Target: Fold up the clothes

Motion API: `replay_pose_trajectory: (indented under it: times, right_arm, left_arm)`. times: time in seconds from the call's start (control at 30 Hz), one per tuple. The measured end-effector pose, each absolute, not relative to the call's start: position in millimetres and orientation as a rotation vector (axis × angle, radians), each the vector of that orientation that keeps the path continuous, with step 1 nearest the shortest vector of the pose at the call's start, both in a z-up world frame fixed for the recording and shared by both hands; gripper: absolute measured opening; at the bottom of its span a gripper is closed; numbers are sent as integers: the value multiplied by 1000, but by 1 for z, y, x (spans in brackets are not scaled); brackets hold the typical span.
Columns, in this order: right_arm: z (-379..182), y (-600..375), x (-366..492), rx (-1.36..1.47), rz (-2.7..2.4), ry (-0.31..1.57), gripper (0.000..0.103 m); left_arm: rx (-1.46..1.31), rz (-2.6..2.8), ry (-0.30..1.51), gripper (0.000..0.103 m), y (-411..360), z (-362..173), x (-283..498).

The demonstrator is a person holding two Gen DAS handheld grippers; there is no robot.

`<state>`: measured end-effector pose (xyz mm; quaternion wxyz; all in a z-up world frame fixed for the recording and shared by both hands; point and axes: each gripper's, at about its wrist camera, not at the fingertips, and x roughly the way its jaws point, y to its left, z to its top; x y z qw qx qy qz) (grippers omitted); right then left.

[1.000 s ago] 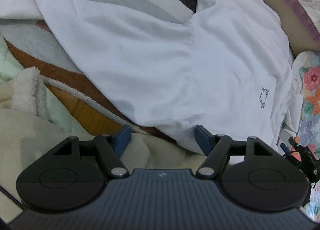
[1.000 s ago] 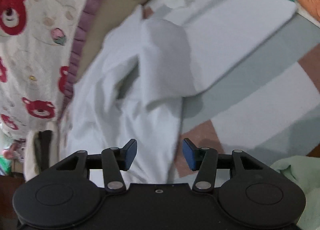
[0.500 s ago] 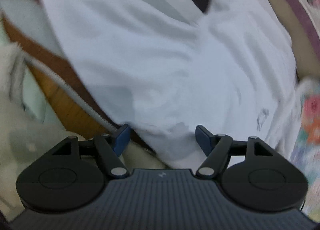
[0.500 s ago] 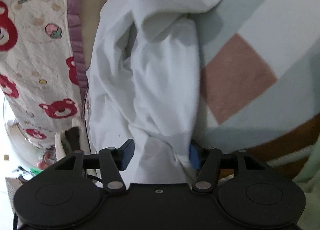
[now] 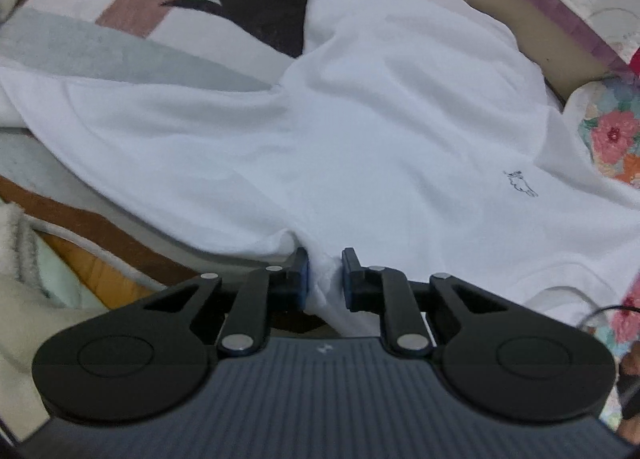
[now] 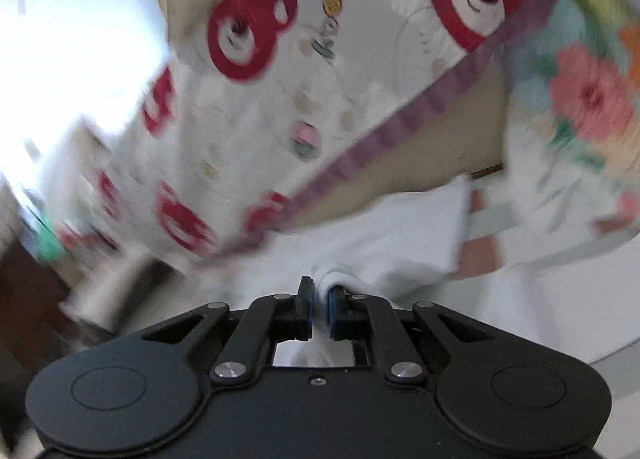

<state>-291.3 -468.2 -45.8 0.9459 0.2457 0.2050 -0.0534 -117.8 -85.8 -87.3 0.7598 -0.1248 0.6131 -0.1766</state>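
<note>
A white T-shirt [image 5: 360, 147] with a small black print lies spread and creased across the bed. My left gripper [image 5: 325, 277] is shut on a bunched edge of the shirt at its near side. In the right wrist view the same white shirt [image 6: 384, 255] runs away from the fingers, and my right gripper [image 6: 319, 307] is shut on a pinched fold of it. That view is motion-blurred.
A striped grey, white and pink bedspread [image 5: 100, 43] with a black shape lies under the shirt. A bear-print quilt [image 6: 280, 79] with a purple border stands behind. A floral pillow [image 5: 608, 139] is at the right; a cream fleece blanket [image 5: 24, 251] at the left.
Both grippers were open above the shirt and have closed on its fabric. The right gripper has swung up, so its view now faces the bear quilt.
</note>
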Motion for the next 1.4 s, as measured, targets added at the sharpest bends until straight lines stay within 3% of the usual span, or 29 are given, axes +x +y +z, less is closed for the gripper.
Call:
replay_pose_trajectory:
  times: [0.07,0.17,0.27,0.33,0.47,0.5,0.53,0.57,0.8,0.97,1.07,1.2,1.4]
  right_arm:
    - [-55,-466,-280,372,-202,490,10]
    - [-61,-469,-280,419,-181,489,10]
    - [-66,-471,-278,463,-161,486,10]
    - [-65,-472,-269,431,-192,486,10]
    - [-72,-482,-259,472,-198,488,10]
    - [-72,-483,-256,494,-166,471,10]
    - [-71,-483,-253,514,-134,454,10]
    - [-69,-482,-248,503,-113,457,10]
    - [-60,-481,-206,361,-120,480,10]
    - [-77,-505,-175,387,-206,515,10]
    - [-100,-521,-175,603,-211,557,18]
    - [-114,-523,-198,771,-193,546,47]
    - [-128,-508,-250,922,-205,541,57]
  left_arm:
    - [-365,-366,1393,22,-80,-102,-109]
    - [-513,-323,1468,23,-64,-118,-100]
    - [-482,-340,1462,25,-66,-114,-98]
    - [-449,-353,1465,36,-71,-113,-97]
    - [-387,-368,1459,38,-80,-114,-94]
    - [-372,-370,1456,33,-82,-115,-92]
    - [-348,-383,1436,16,-84,-113,-93]
    - [-319,-401,1409,11,-85,-110,-94]
    - [-110,-409,1101,8,-97,-62,-81]
    - [-80,-333,1050,8,-102,-62,-56]
    - [-142,-323,1150,8,-100,-81,-56]
    - [-253,-301,1229,9,-86,-100,-65]
    - [-296,-289,1225,10,-81,-101,-71]
